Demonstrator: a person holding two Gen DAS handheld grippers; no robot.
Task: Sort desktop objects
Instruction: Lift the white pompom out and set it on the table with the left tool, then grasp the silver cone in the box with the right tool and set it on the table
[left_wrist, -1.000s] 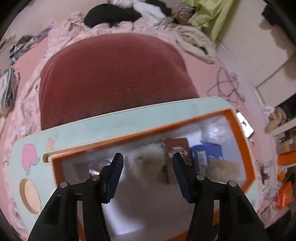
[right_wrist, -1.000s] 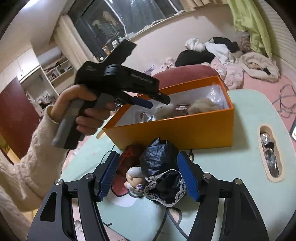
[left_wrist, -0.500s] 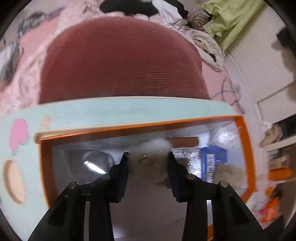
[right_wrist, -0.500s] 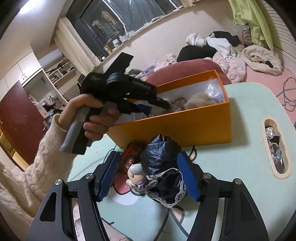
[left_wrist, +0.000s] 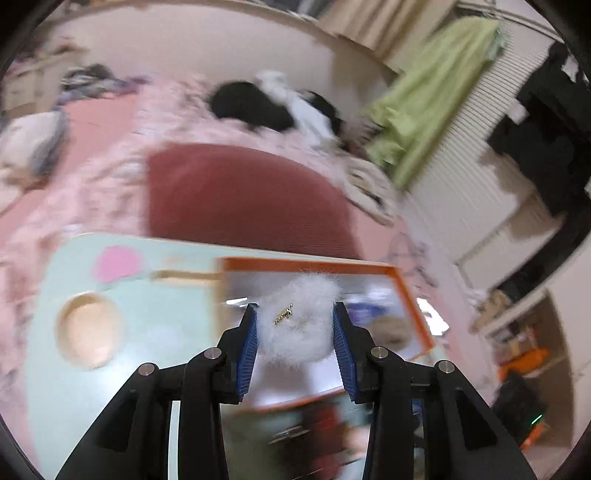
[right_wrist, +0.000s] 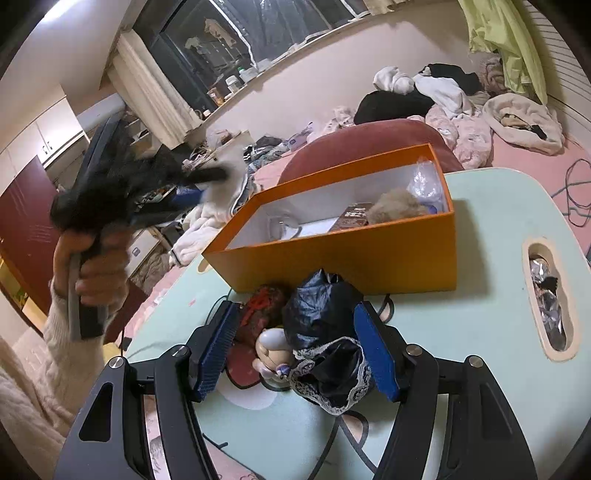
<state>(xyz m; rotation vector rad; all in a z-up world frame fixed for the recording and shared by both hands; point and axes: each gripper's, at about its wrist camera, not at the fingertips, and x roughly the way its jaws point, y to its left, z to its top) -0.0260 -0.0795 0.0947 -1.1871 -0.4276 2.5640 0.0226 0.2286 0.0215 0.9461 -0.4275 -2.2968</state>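
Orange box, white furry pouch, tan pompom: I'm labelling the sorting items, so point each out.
orange box (right_wrist: 369, 254), right wrist view, front wall.
white furry pouch (left_wrist: 295, 325), left wrist view, middle.
tan pompom (right_wrist: 397, 201), right wrist view, top.

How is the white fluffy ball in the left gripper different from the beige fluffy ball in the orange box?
The white fluffy ball is squeezed between the left gripper fingers, in the air above the orange box; the beige fluffy ball lies loose inside the box, near its far end. The white ball carries a small gold tag; no tag shows on the beige one. Their colours differ, white against beige. Both are round and furry.
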